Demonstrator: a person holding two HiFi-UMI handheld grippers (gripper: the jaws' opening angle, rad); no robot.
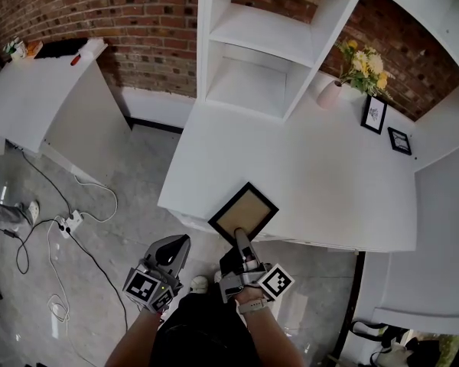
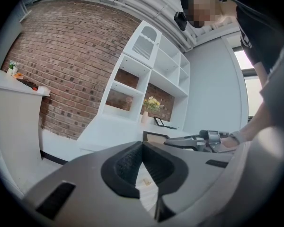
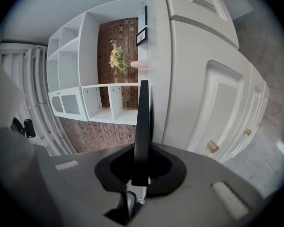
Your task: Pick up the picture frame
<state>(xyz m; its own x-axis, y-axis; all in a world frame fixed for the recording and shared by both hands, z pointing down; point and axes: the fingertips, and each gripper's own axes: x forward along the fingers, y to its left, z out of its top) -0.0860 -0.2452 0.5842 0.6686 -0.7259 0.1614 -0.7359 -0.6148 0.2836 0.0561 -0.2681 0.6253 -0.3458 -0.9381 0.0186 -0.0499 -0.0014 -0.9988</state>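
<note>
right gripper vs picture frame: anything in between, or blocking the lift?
Nothing visible. The right gripper is shut on the picture frame's near edge at the front of the counter. The shelf unit stands further back, not over the frame.

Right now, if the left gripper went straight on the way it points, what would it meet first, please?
Most likely the front edge of the white counter, just beside the picture frame; the left gripper points there, though depth is unclear.
</note>
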